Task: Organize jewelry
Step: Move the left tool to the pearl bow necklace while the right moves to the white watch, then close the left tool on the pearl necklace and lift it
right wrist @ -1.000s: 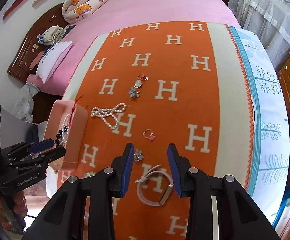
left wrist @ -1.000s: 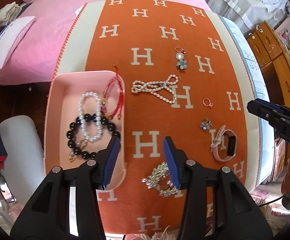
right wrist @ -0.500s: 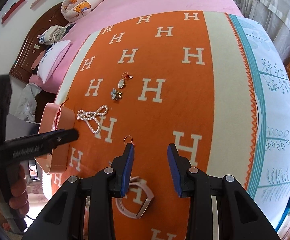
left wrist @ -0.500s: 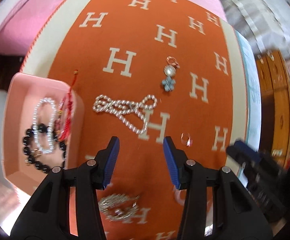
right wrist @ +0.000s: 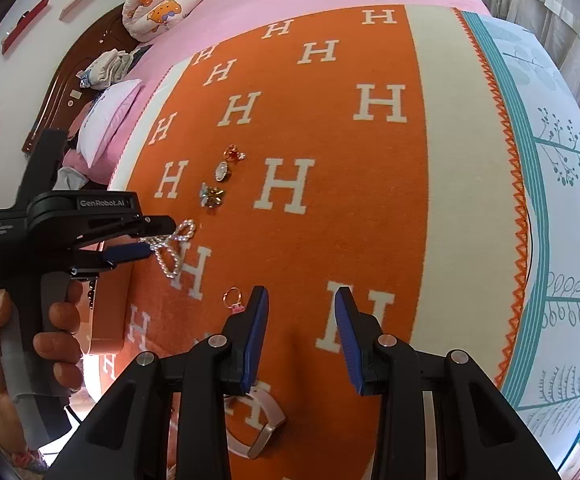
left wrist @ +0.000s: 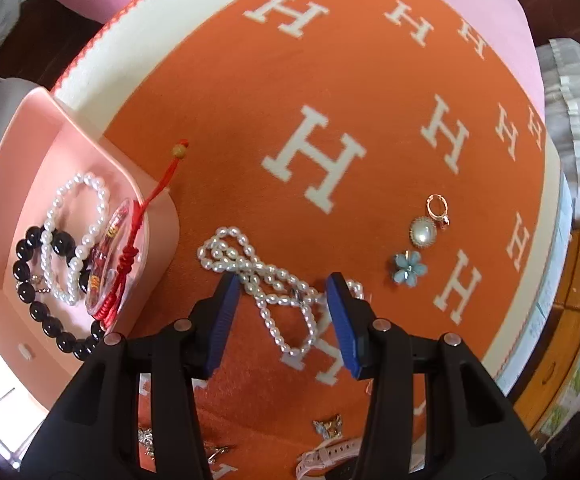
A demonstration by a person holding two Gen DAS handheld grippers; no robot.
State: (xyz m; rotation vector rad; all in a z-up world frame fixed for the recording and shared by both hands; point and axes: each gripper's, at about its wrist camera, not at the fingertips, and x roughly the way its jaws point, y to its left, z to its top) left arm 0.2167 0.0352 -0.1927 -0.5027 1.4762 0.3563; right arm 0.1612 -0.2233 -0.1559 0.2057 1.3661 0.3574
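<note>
Left gripper (left wrist: 280,286), jaws apart, straddles the pearl necklace (left wrist: 266,276) beside the pink tray (left wrist: 158,232). Right gripper (right wrist: 300,300), also spread, grips nothing above the orange blanket (right wrist: 330,184).

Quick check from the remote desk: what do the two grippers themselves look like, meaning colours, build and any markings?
Both are black plastic with silver pivot screws and blue ribbed pads. The left gripper reads GenRobot.AI in white on its body, above a grey-wrapped handle in a bare hand. The right gripper looks the same. No cables visible.
</note>
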